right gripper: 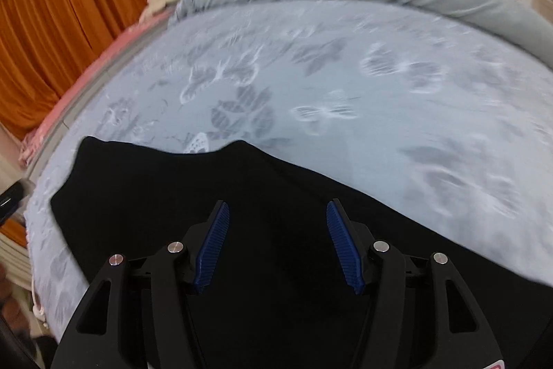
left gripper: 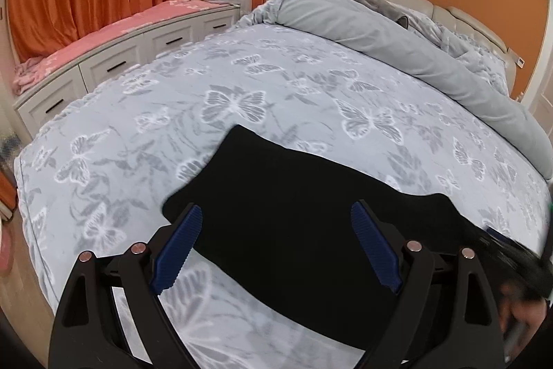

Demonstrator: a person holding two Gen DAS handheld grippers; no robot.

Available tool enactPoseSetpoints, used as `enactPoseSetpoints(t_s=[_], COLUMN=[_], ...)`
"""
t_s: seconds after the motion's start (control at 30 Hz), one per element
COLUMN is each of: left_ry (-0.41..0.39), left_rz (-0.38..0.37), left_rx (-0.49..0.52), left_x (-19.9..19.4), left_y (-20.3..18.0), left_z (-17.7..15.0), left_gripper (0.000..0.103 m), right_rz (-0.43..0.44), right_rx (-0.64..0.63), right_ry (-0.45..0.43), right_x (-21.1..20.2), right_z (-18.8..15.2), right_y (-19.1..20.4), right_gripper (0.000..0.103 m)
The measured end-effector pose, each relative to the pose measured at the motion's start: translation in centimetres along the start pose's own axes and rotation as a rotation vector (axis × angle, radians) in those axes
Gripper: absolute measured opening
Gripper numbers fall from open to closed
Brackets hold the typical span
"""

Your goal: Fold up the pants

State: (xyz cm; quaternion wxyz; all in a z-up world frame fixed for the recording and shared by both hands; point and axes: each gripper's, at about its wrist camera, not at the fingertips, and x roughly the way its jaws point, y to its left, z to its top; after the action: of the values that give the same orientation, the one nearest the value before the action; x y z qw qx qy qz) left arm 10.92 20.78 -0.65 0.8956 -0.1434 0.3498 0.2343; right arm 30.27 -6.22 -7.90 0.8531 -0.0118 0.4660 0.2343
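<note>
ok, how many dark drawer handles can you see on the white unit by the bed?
4, in the left wrist view: one at the far end, two mid-unit, and one partly cut off. More may be hidden behind the bed.

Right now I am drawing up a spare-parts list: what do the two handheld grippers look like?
Both the left gripper and the right gripper look alike: matte black plastic linkage frames with cut-out slots, round silver pivot pins, and two fingers faced with ribbed dark-blue pads. No cables show.
</note>
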Motion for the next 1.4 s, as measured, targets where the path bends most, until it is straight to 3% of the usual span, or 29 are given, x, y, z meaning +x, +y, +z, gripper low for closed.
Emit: enactPoseSetpoints(t_s=[0.03,0.07,0.13,0.2,0.27,0.37,0.43,0.5,0.57,0.67,0.73,0.77,1.0,1.07,1.13,1.17,1.23,1.3,1.4], left_ry=[-0.004,-0.006,-0.01,-0.003,0.006,0.023,0.023,0.012,0.017,0.046,0.048,0.047,0.04,0.055,0.064,0.069,0.073,0.07,0.08], left_rz=[0.009,0.01,0.025,0.023,0.019,0.045,0.079,0.121,0.129,0.091,0.091,0.093,0.12,0.114,0.12,0.115,0.113,0.108,0.078], left_rx=[0.001,0.004,0.009,0.002,-0.004,0.011,0.008,-0.024,-0.068,-0.141,-0.151,-0.15,-0.112,-0.104,-0.087,-0.073,-0.051,-0.032,-0.012], left_x=[0.1,0.2,0.5,0.8,1.2,2.0,2.0,1.9,1.7,1.6,1.4,1.3,2.1,2.9,3.4,3.7,3.8,3.7,3.7], left_y=[0.5,0.7,1.5,2.3,2.8,3.2,3.8,5.1,6.4,7.9,8.1,8.1,7.6,7.1,6.6,6.1,5.5,4.9,3.9], left_z=[0.1,0.2,0.5,0.8,1.0,1.3,1.5,1.9,2.2,2.1,2.0,1.9,1.9,1.9,1.9,1.9,1.8,1.6,1.1], left_gripper=[0.086,0.086,0.086,0.086,0.086,0.086,0.086,0.086,0.087,0.087,0.087,0.087,0.087,0.087,0.087,0.087,0.087,0.087,0.087], right_rz=[-0.005,-0.01,-0.042,-0.038,-0.084,-0.19,-0.162,-0.068,-0.011,0.003,-0.028,-0.03,-0.091,-0.19,-0.189,-0.184,-0.156,-0.088,-0.121], right_rx=[-0.012,-0.041,-0.075,-0.066,-0.061,-0.05,-0.035,0.003,0.003,-0.032,-0.043,-0.049,-0.097,-0.122,-0.098,-0.091,-0.055,-0.006,-0.022], right_ry=[0.013,0.03,-0.004,-0.095,-0.138,0.057,-0.019,-0.073,-0.088,-0.024,0.032,0.04,-0.049,-0.043,0.057,0.062,-0.016,-0.097,-0.135], right_x=[1.5,2.8,3.9,2.2,2.3,7.4,5.5,2.2,0.7,1.6,3.9,4.3,4.5,6.2,8.7,8.7,5.9,1.1,-5.4], right_z=[0.7,1.2,2.7,4.1,5.1,5.1,4.6,3.8,3.1,3.0,2.9,2.7,5.8,6.6,6.4,6.1,5.9,4.9,1.8], right_y=[0.2,0.8,1.7,1.9,1.3,-0.5,-0.5,-0.4,0.2,1.5,1.9,2.0,2.5,2.3,1.4,1.1,0.6,-0.9,-3.3], right_gripper=[0.038,0.004,0.004,0.0,0.0,0.0,0.01,0.045,0.056,0.056,0.048,0.013,0.0,0.0,0.0,0.0,0.007,0.031,0.04])
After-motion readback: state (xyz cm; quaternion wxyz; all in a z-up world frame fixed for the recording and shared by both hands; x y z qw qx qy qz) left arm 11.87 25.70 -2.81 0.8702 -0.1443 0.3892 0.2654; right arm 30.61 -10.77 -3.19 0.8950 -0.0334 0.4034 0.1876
